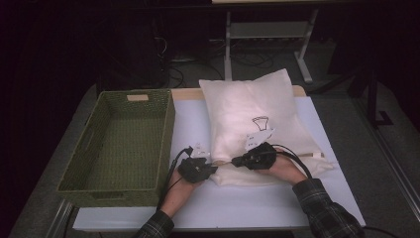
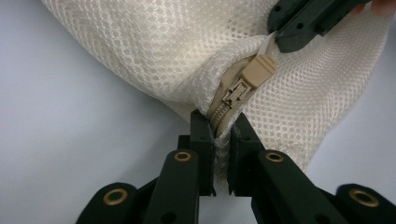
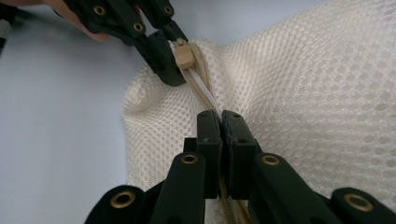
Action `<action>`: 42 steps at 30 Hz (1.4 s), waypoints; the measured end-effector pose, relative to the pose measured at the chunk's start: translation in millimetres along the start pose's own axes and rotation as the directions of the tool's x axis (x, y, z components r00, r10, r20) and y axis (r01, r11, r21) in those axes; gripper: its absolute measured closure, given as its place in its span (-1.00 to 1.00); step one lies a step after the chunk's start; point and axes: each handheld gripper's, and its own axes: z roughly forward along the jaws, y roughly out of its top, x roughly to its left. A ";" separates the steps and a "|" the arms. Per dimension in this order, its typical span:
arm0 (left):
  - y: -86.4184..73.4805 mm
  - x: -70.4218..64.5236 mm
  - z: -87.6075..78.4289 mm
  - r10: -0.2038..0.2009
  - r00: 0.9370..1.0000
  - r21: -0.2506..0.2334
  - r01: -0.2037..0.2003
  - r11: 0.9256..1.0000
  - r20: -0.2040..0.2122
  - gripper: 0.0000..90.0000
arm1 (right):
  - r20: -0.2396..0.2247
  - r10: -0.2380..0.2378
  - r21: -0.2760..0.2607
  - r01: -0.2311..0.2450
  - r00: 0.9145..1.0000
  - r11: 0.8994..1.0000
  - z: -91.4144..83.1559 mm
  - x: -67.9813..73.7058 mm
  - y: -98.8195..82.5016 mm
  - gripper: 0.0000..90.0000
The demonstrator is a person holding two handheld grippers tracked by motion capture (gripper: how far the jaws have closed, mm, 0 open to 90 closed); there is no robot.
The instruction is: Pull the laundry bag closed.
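A pillow [image 1: 247, 109] in a white mesh cover [image 2: 154, 51] lies on the table, its zipped edge towards the person. My left gripper [image 1: 213, 166] [image 2: 222, 135] is shut on the cover's corner at the end of the beige zipper [image 2: 229, 100], just below the slider and its beige pull tab [image 2: 259, 70]. My right gripper [image 1: 234, 161] [image 3: 220, 126] is shut on the zipper seam [image 3: 201, 88] a short way along. The two grippers' tips nearly meet, with the pull tab [image 3: 183, 56] between them. In the left gripper view the right gripper [image 2: 292, 39] sits right beside the tab.
A green woven basket [image 1: 81, 148] stands open at the left of the table, close to my left hand. The light table top [image 1: 247, 208] is bare in front of the pillow. Desk legs and cables stand on the floor beyond the table's far edge.
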 end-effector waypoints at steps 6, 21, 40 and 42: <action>-0.4 -5.1 -3.1 0.044 0.998 0.001 -0.044 0.999 -0.038 0.86 | 0.020 0.025 -0.016 -0.025 0.999 1.000 -10.2 4.6 5.6 0.58; -2.3 -11.3 -8.1 0.055 0.998 -0.029 -0.055 0.998 -0.026 0.86 | -0.010 -0.062 -0.056 0.061 0.998 0.997 7.5 28.7 33.9 0.54; -2.8 -10.9 -11.5 0.037 0.999 -0.060 -0.038 0.998 -0.013 0.86 | 0.000 -0.112 -0.042 0.112 0.994 0.993 12.9 30.8 37.6 0.81; -2.7 -11.3 -11.7 0.038 0.999 -0.060 -0.039 0.997 -0.016 0.86 | -0.001 -0.117 -0.041 0.117 0.993 0.992 11.5 30.6 37.4 0.82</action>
